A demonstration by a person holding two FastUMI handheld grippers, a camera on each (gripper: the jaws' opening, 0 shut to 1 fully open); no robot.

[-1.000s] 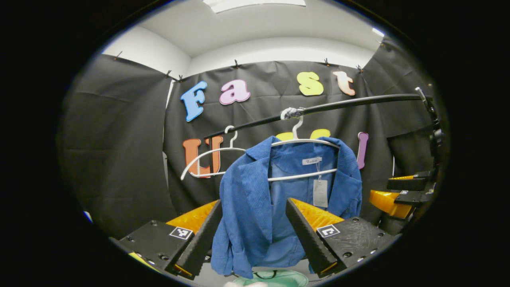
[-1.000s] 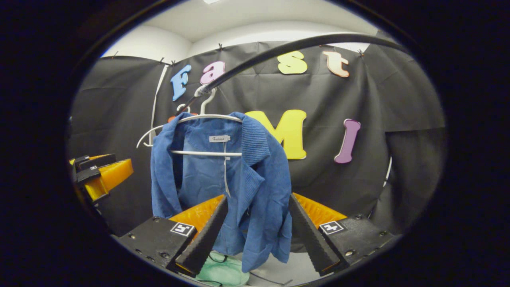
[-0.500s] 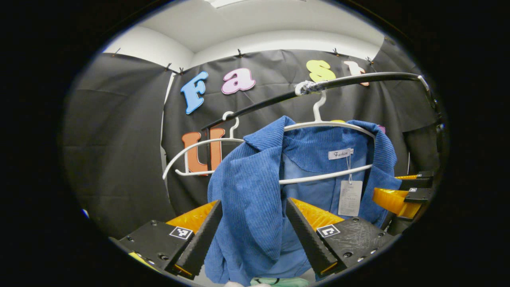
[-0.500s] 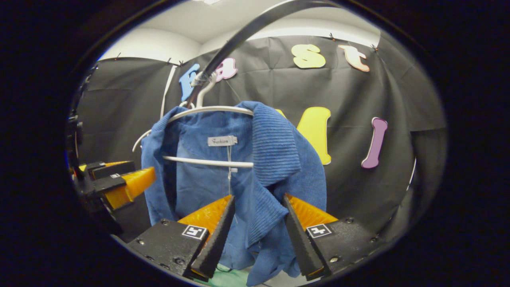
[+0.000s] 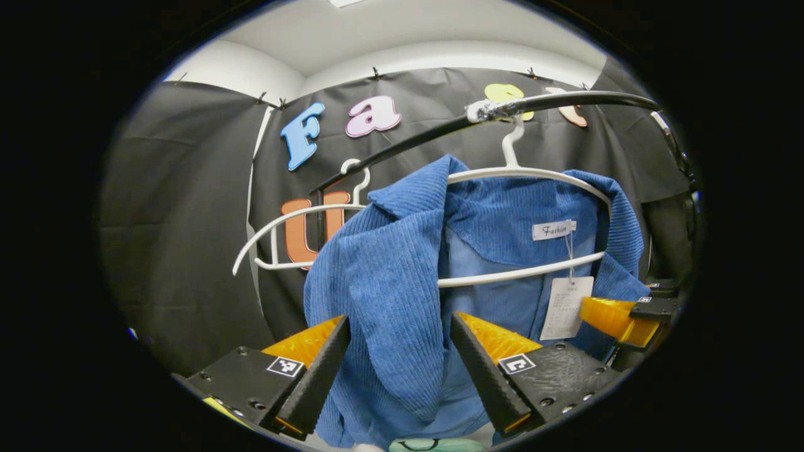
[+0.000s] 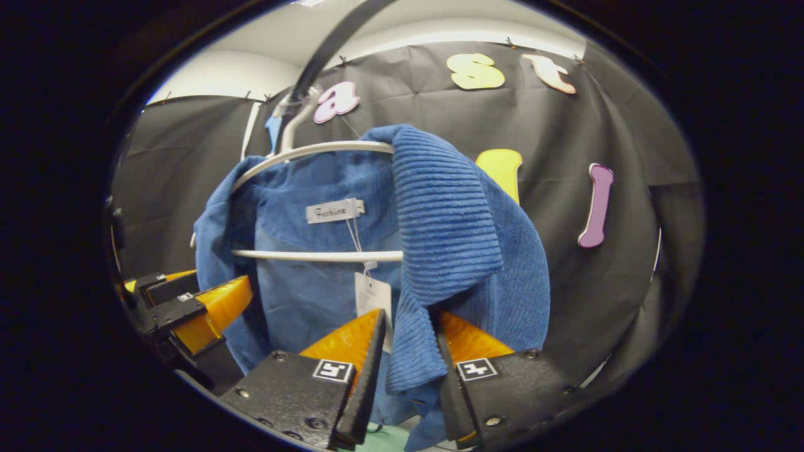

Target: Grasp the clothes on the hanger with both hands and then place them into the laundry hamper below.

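- My left claw (image 5: 397, 370) gapes wide around the blue jacket (image 5: 389, 295) without touching.
- My right claw (image 6: 407, 376) has narrowed, both fingers pinching its lapel.
- Black rail (image 5: 565, 103), white hanger (image 5: 534, 172), black cloth wall (image 5: 182, 207), white ceiling (image 5: 408, 31).

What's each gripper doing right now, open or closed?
Left gripper: open, blue jacket between its fingers.
Right gripper: shut on the blue jacket's front edge.

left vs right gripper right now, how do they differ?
Left gripper stands wide open astride the blue jacket's front panel; right gripper has narrowed onto its lapel edge, fabric filling the gap. Left sits farther from the cloth; right is close in. Both point at the jacket, which hangs on the white hanger.
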